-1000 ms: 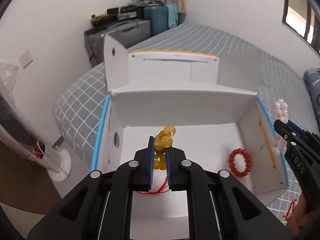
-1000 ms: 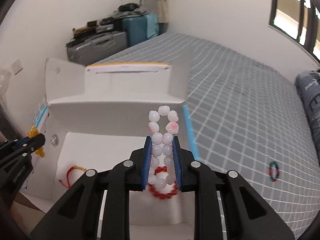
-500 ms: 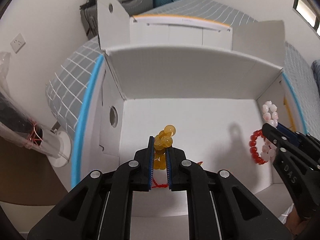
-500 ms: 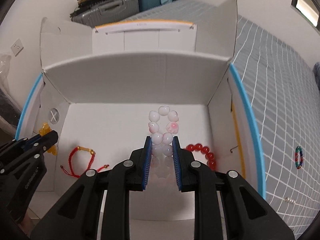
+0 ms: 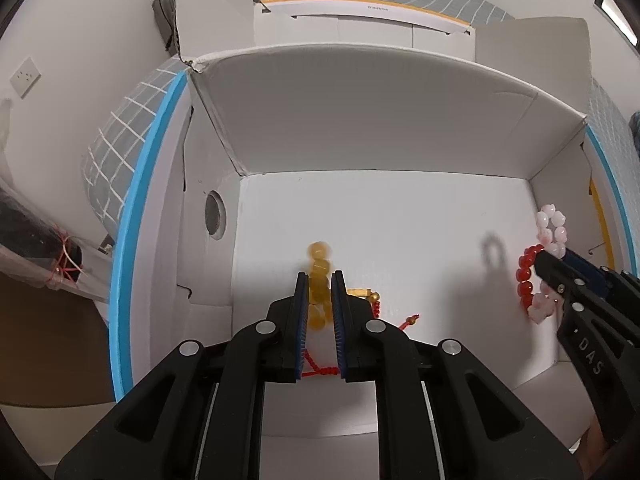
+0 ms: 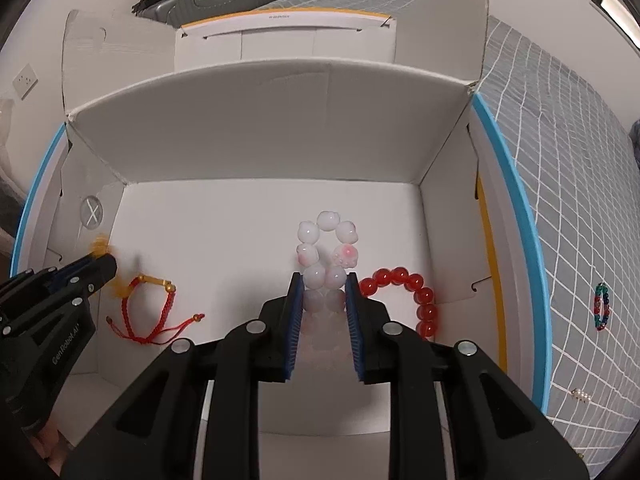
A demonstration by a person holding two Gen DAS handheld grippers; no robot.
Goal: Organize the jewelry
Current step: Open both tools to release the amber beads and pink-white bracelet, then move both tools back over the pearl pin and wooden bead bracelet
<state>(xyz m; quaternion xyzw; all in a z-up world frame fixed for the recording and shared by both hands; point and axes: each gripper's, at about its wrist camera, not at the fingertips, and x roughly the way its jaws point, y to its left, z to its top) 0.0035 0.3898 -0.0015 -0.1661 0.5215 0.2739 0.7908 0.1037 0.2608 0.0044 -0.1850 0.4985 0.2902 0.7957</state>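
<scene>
Grippers both angled down into white box (image 6: 248, 120): left gripper (image 5: 320, 280) pinching amber bead bracelet (image 5: 319, 264), right gripper (image 6: 323, 286) pinching pale pink bead bracelet (image 6: 326, 248).

The left gripper (image 5: 320, 280), black with blue pads, carries an amber-yellow bead bracelet (image 5: 319, 268); ahead of its tips lies a red cord bracelet (image 6: 150, 312) with gold pieces. Between the right gripper's (image 6: 323, 288) blue pads sits a white-and-pink bead bracelet (image 6: 326, 252), a glossy red bead bracelet (image 6: 416, 296) just right. The box (image 6: 272, 120) is white with blue and yellow edges, the bedspread (image 6: 560, 160) grey with a white grid.
</scene>
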